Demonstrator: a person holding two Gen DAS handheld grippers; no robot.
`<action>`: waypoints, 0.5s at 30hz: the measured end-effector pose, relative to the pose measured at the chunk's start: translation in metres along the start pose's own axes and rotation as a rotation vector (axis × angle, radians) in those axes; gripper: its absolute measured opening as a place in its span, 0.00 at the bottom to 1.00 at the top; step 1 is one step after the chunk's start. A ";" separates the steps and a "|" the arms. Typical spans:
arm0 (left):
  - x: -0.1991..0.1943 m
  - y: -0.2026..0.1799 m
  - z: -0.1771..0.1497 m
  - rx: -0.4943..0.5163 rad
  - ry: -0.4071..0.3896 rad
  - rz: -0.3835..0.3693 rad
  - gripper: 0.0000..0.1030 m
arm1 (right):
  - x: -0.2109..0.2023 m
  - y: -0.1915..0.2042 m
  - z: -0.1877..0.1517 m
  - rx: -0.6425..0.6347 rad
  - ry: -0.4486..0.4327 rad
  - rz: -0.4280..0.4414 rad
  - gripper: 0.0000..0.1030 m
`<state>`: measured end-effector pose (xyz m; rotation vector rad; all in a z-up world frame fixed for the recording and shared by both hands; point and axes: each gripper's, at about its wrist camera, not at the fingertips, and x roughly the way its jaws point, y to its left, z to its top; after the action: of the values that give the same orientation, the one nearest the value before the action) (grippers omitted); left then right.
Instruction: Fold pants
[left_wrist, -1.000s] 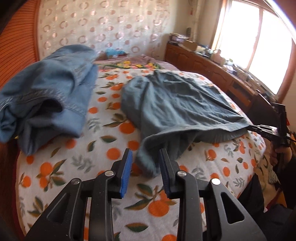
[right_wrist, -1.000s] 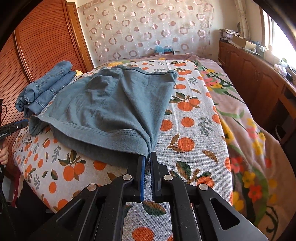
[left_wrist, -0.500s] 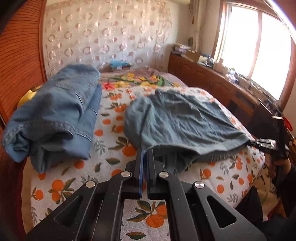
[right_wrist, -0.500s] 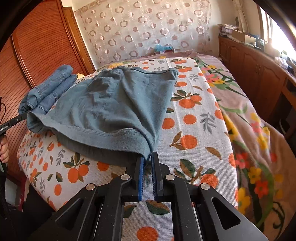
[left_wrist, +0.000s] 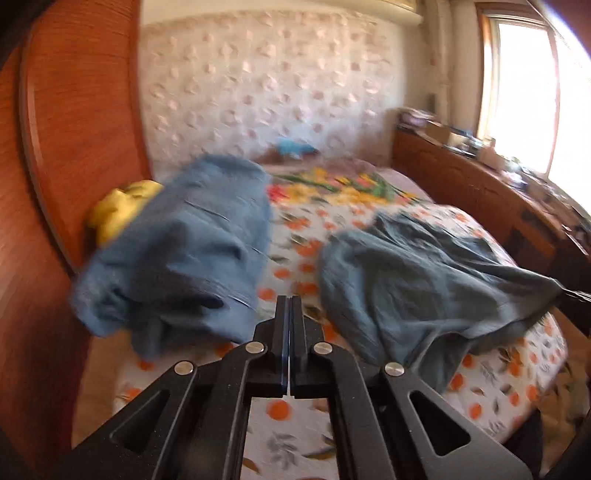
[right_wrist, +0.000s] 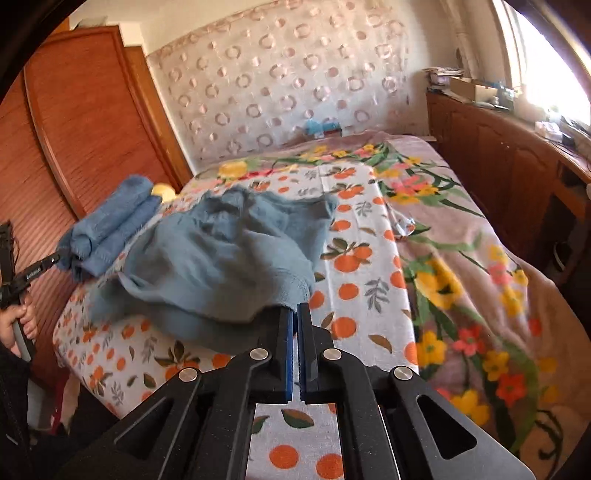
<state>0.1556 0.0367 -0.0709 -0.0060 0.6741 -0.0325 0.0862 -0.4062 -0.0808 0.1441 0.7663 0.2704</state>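
Right gripper, low in the frame's centre, has its blue-padded jaws nearly closed on a corner of the grey-blue pants, which lie rumpled across the orange-print bedsheet at centre. Left gripper, bottom centre of its blurred view, is pressed closed with nothing between its jaws. Folded jeans sit at left, just beside the pants.
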 end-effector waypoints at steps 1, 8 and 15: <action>0.003 -0.005 -0.004 0.023 0.008 0.014 0.00 | 0.003 0.005 -0.001 -0.021 0.015 -0.001 0.01; 0.008 -0.029 -0.024 0.054 0.079 -0.138 0.06 | 0.019 0.017 -0.002 -0.058 0.043 -0.064 0.02; -0.001 -0.058 -0.049 0.095 0.119 -0.247 0.26 | 0.018 0.015 -0.005 -0.060 0.068 -0.067 0.09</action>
<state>0.1230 -0.0207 -0.1075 0.0038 0.7873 -0.3040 0.0921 -0.3859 -0.0931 0.0532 0.8277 0.2353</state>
